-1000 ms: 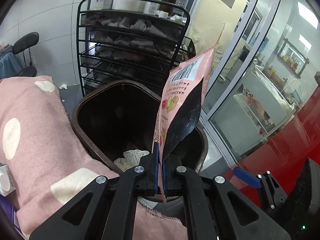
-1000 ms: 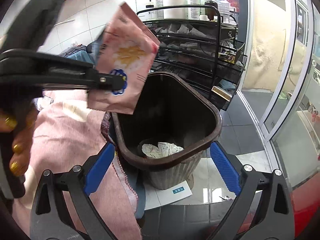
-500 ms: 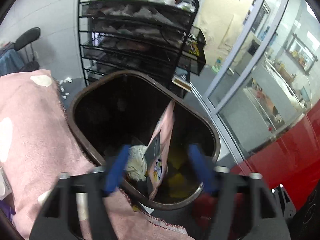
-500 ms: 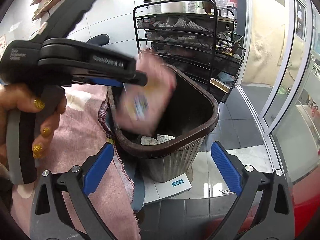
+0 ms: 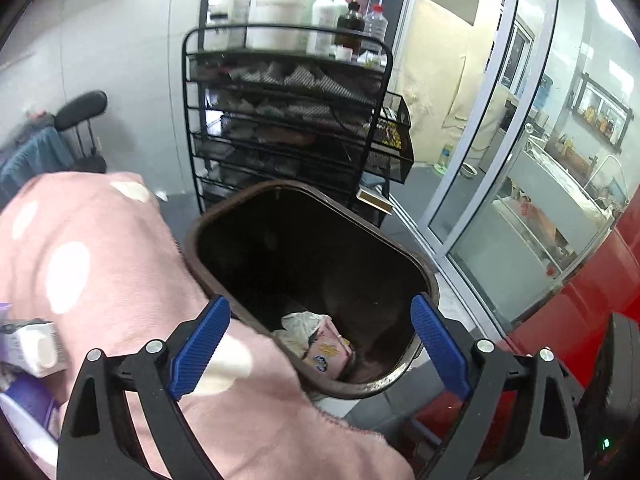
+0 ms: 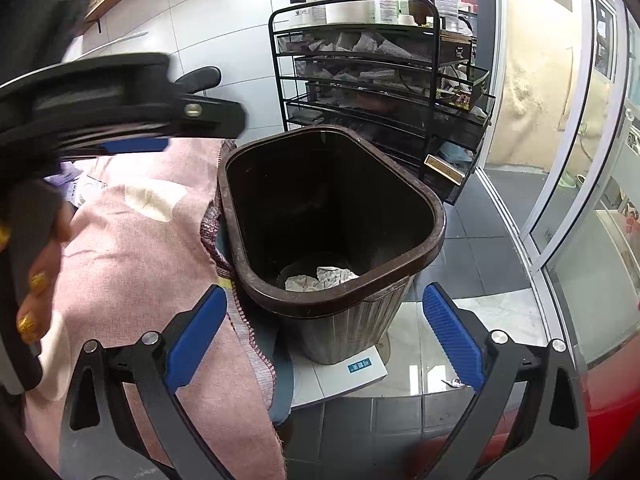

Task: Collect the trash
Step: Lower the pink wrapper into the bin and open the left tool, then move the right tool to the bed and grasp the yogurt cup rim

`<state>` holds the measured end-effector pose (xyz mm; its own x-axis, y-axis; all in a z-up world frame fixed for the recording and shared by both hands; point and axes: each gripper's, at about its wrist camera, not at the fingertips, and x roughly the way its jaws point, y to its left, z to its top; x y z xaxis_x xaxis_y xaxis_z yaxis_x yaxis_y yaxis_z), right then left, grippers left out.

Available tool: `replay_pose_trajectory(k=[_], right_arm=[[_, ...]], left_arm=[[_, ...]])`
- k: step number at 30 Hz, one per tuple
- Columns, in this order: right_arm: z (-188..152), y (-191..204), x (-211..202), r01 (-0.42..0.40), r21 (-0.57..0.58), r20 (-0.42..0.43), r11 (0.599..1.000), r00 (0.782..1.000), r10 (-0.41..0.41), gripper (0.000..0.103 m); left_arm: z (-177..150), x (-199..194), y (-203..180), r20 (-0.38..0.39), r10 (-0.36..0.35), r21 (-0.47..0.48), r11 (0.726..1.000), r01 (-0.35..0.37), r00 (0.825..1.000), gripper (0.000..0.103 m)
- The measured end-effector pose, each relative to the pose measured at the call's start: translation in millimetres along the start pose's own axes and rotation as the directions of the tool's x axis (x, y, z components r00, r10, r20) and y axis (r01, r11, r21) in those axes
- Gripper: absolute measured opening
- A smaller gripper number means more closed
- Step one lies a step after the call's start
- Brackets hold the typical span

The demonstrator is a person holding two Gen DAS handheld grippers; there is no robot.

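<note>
ok quick rundown, big stuff first:

- pink blanket (image 5: 100, 264) covers left side, its right edge touching brown bin (image 5: 430, 276).
- bin right below and ahead of both tools, long axis running away from cameras toward black wire rack (image 5: 288, 120).
- pink snack packet (image 5: 326, 350) lies flat on bin floor at near edge, beside crumpled paper (image 6: 320, 278), long axis slanting toward near-right corner. Hidden behind near wall in right view.
- left gripper (image 5: 320, 348) over near rim, jaws opening wide, nothing between them. Nearer to bin.
- right gripper (image 6: 322, 338) spread wide too, empty, hanging back.
</note>
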<state>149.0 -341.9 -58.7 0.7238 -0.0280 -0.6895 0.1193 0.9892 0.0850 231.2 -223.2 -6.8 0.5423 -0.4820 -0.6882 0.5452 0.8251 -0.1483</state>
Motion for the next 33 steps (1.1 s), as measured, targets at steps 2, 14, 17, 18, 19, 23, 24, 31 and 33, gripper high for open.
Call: replay_pose_trajectory(k=[2, 14, 17, 18, 19, 23, 24, 31, 33], right_arm=[[1, 3, -1, -0.006, -0.008, 0.001, 1.0, 1.0, 0.006, 0.097], [9, 44, -6, -0.077, -0.094, 0.018, 0.993, 0.997, 0.079, 0.097], [12, 62, -9, -0.109, -0.127, 0.023, 0.986, 0.993, 0.112, 0.097], [14, 69, -11, -0.123, -0.141, 0.024, 0.982, 0.992, 0.128, 0.097], [15, 76, -12, -0.136, -0.156, 0.024, 0.978, 0.99, 0.142, 0.097], [21, 109, -17, -0.209, -0.214, 0.015, 0.954, 0.976, 0.217, 0.097], [24, 121, -18, -0.239, -0.234, 0.009, 0.942, 0.969, 0.248, 0.097], [31, 192, -17, -0.345, -0.367, -0.057, 0.864, 0.935, 0.35, 0.097], [33, 214, -14, -0.352, -0.416, -0.074, 0.839, 0.932, 0.354, 0.097]], left_arm=[[-5, -12, 1, 0.028, 0.006, 0.0, 1.0, -0.006, 1.0, 0.094], [-41, -88, 34, 0.167, 0.087, -0.07, 0.995, -0.076, 0.982, 0.096], [-54, -102, 50, 0.175, 0.118, -0.113, 0.989, -0.099, 0.977, 0.096], [-58, -107, 57, 0.176, 0.129, -0.13, 0.986, -0.107, 0.976, 0.096], [-62, -111, 65, 0.174, 0.144, -0.152, 0.981, -0.118, 0.974, 0.096], [-82, -131, 97, 0.178, 0.19, -0.233, 0.961, -0.146, 0.966, 0.096], [-86, -136, 105, 0.177, 0.209, -0.243, 0.956, -0.163, 0.962, 0.096], [-112, -162, 160, 0.147, 0.318, -0.341, 0.905, -0.254, 0.937, 0.095], [-122, -169, 178, 0.135, 0.344, -0.368, 0.888, -0.275, 0.929, 0.095]])
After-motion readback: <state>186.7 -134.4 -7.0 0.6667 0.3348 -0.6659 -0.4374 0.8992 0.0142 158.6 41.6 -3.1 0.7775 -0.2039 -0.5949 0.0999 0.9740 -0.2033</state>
